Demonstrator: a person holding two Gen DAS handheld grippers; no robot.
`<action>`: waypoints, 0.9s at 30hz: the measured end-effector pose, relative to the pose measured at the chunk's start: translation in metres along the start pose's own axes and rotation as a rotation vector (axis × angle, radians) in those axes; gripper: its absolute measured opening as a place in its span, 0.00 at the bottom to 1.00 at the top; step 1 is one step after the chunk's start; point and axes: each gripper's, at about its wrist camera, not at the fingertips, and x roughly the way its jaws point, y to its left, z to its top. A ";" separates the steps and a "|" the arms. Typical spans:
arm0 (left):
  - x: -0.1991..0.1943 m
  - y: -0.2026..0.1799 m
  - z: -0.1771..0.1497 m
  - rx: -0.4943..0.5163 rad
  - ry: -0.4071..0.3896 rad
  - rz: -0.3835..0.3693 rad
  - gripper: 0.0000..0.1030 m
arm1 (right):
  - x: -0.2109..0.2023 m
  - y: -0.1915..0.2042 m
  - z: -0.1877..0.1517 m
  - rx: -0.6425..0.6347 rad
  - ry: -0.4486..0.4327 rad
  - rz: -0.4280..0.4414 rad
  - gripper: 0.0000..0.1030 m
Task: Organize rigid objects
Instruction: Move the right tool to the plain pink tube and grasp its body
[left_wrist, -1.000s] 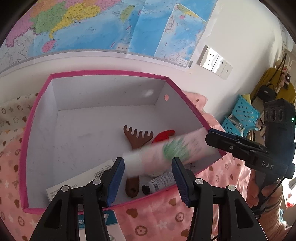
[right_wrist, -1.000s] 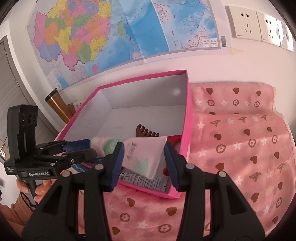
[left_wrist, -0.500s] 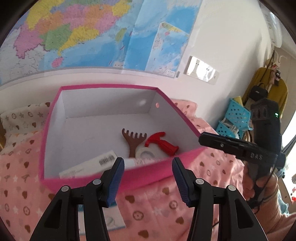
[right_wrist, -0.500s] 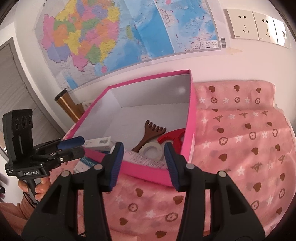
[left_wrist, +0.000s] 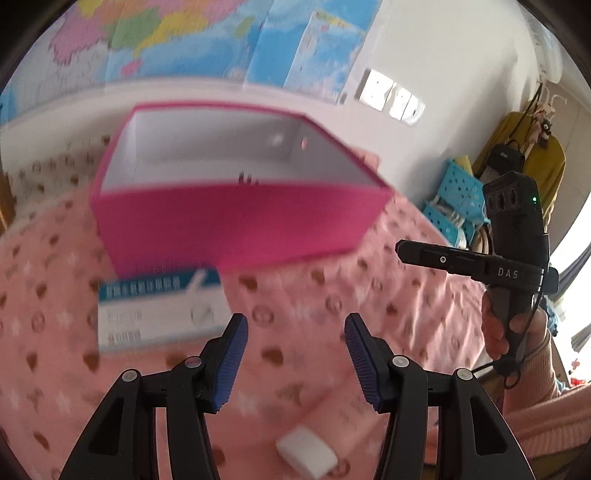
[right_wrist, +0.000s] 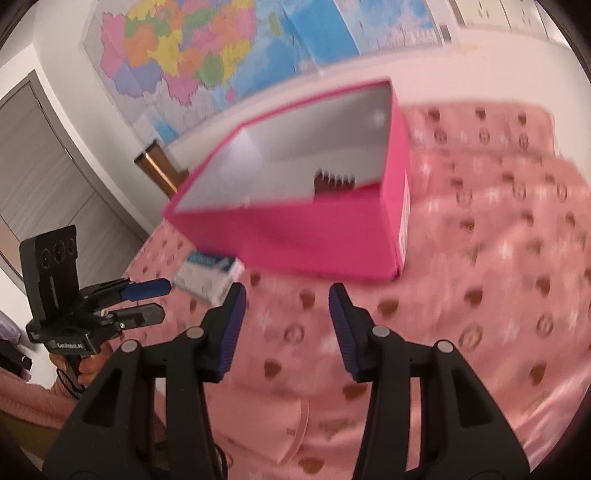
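A home bedroom is showing here: a bed in pink patterned bedding (right_wrist: 498, 258), a wall map (right_wrist: 207, 55), a grey door (right_wrist: 48, 155), and bags hanging (left_wrist: 517, 158).

The open box (left_wrist: 236, 225) stands on the bed (left_wrist: 388, 295), with the wall and its map (left_wrist: 221, 37) behind it. The tines of a rake (right_wrist: 334, 182) show over the box's near wall, inside it toward its right corner. A flat carton (left_wrist: 159, 308) lies on the bed just in front of the box's left corner. A small block (left_wrist: 306, 456) lies nearer still, below the left gripper (left_wrist: 293, 354). The right gripper (right_wrist: 284, 325) hangs over bare bedding before the box. Baskets (left_wrist: 458, 199) sit off the bed's right side.
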 end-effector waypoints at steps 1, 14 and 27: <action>0.001 0.000 -0.005 -0.007 0.017 -0.008 0.54 | 0.001 -0.001 -0.005 0.006 0.013 -0.003 0.47; -0.009 -0.004 -0.053 -0.047 0.127 -0.052 0.54 | 0.014 -0.006 -0.062 0.049 0.161 0.006 0.47; -0.004 -0.010 -0.066 -0.060 0.170 -0.095 0.52 | 0.010 0.002 -0.076 0.031 0.186 0.030 0.47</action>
